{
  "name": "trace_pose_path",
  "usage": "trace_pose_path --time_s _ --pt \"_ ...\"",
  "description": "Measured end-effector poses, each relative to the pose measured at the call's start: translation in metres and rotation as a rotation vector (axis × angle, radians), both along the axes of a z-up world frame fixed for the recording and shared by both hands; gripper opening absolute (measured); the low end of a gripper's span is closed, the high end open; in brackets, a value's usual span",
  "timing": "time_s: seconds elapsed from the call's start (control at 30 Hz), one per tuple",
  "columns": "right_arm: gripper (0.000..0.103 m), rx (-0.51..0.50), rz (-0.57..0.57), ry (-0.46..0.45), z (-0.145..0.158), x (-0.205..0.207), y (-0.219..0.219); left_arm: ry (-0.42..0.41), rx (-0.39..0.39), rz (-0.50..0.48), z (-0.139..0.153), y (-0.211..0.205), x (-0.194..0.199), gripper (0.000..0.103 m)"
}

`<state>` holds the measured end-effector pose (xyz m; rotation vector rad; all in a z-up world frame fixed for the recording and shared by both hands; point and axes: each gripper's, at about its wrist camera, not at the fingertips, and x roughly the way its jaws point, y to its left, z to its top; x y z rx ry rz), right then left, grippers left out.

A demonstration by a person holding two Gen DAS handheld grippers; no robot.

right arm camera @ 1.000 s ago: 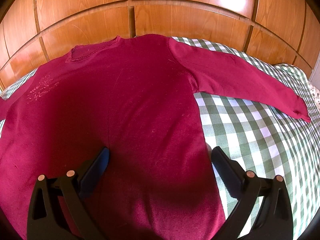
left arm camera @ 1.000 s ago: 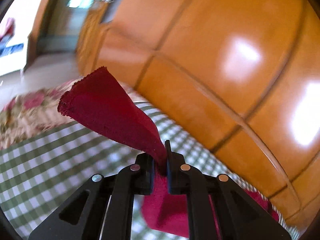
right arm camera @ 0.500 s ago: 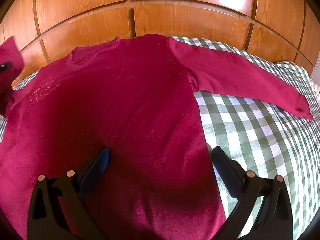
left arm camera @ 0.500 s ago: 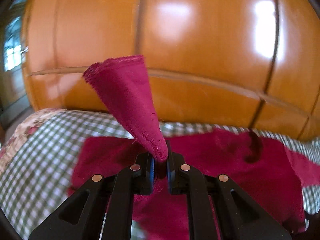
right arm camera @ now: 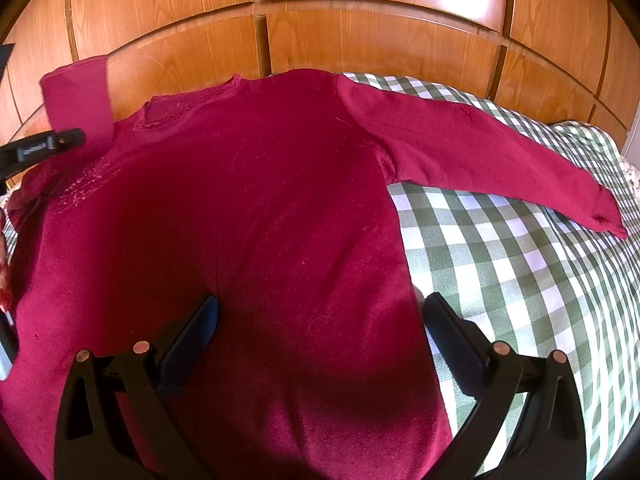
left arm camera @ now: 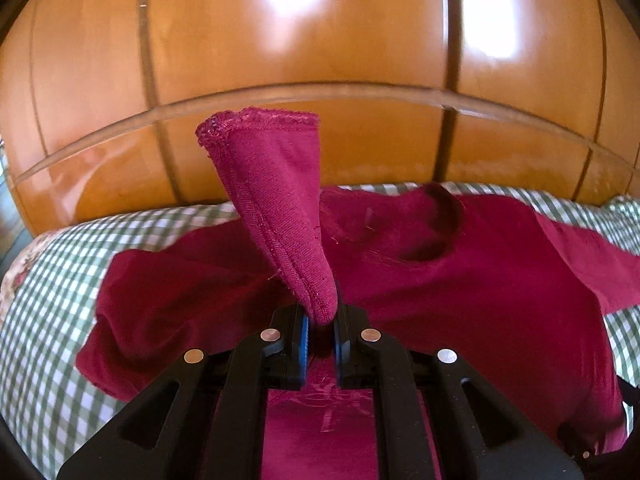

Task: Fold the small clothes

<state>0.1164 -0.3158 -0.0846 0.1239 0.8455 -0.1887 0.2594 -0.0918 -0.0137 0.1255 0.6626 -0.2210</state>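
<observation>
Pinching the sleeve cuff (left arm camera: pixel 276 184) upright — left gripper (left arm camera: pixel 320 332) angled downward.

sweater (right arm camera: pixel 260 220) on bed (right arm camera: pixel 500 272) | headboard (right arm camera: pixel 360 12) behind

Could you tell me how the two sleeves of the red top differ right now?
The left sleeve is lifted, its cuff pinched in the left hand-held gripper; the right sleeve lies flat and stretched out on the checked bedcover. The left stands above the top's body; the right points away from it. Both are the same dark red knit.
</observation>
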Motion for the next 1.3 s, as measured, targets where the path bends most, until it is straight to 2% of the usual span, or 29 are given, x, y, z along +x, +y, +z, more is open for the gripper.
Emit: trace_pose_path --time_s 0.27,0.3,0.37,0.4,0.43,0.57,0.67,0.7,0.77,0.83,0.9,0.97,1.0,1.03,1.07,1.1,1.3 --pt "0.101 0.0 0.0 0.0 0.0 0.0 0.0 0.029 0.004 -0.066 -0.012 -0.042 0.002 0.008" --pt "0.101 0.001 0.0 0.0 0.0 0.0 0.0 0.037 0.026 -0.081 -0.017 -0.048 0.001 0.014" --pt "0.101 0.003 0.0 -0.001 0.0 0.0 -0.001 0.059 0.074 -0.108 -0.027 -0.058 -0.002 0.042" --pt "0.101 0.005 0.0 -0.001 0.0 0.0 -0.001 0.067 0.083 -0.11 -0.03 -0.058 -0.005 0.068" --pt "0.101 0.007 0.0 -0.002 0.0 0.0 -0.001 0.071 0.074 -0.115 -0.03 -0.055 -0.01 0.079" --pt "0.101 0.007 -0.001 -0.002 0.0 -0.001 0.0 0.008 -0.05 -0.13 -0.015 -0.024 -0.034 0.08" --pt "0.101 0.008 -0.001 -0.003 0.0 -0.001 0.0 -0.112 -0.101 -0.035 -0.001 0.01 -0.052 0.08" --pt "0.101 0.007 -0.001 -0.002 0.0 0.0 0.0 -0.144 -0.103 0.024 0.001 0.026 -0.055 0.08" --pt "0.101 0.008 -0.001 -0.003 0.0 -0.001 0.0 -0.154 -0.076 0.129 -0.001 0.044 -0.052 0.08" --pt "0.101 0.007 -0.001 -0.003 0.0 -0.001 0.0 -0.136 -0.094 0.275 -0.003 0.075 -0.045 0.079" --pt "0.101 0.007 -0.001 -0.003 0.0 0.0 0.0 -0.097 -0.174 0.415 -0.007 0.11 -0.04 0.077" --pt "0.101 0.006 -0.001 -0.002 0.0 0.0 0.0 -0.037 -0.241 0.504 -0.014 0.136 -0.034 0.071" --pt "0.101 0.008 -0.001 -0.003 0.0 0.0 -0.001 0.043 -0.278 0.534 -0.025 0.151 -0.029 0.058" --pt "0.101 0.008 -0.001 -0.003 0.0 0.0 0.0 0.094 -0.304 0.548 -0.034 0.159 -0.028 0.053" --pt "0.101 0.008 -0.001 -0.003 0.0 0.0 0.0 0.156 -0.364 0.556 -0.048 0.17 -0.031 0.053" --pt "0.101 0.006 -0.001 -0.003 0.0 0.0 0.0 0.166 -0.418 0.544 -0.055 0.176 -0.036 0.053" --pt "0.101 -0.001 0.0 -0.006 0.004 -0.001 0.001 0.118 -0.437 0.465 -0.049 0.172 -0.06 0.053"
